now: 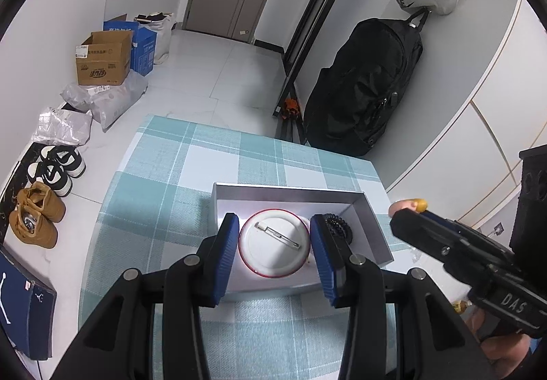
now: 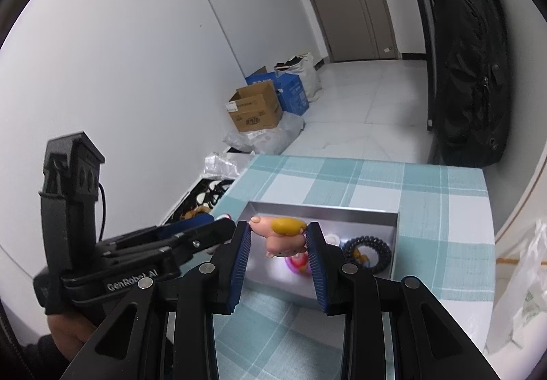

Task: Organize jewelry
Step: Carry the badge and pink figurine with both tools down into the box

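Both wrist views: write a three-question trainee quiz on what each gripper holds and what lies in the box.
1. True or false: the left gripper grips a round pin badge by its edges.
2. What does the right gripper hold? A) black coil tie B) pink and yellow figurine C) nothing
3. Which dark item lies in the grey box?

Key: 1 true; 2 B; 3 the black spiral hair tie.
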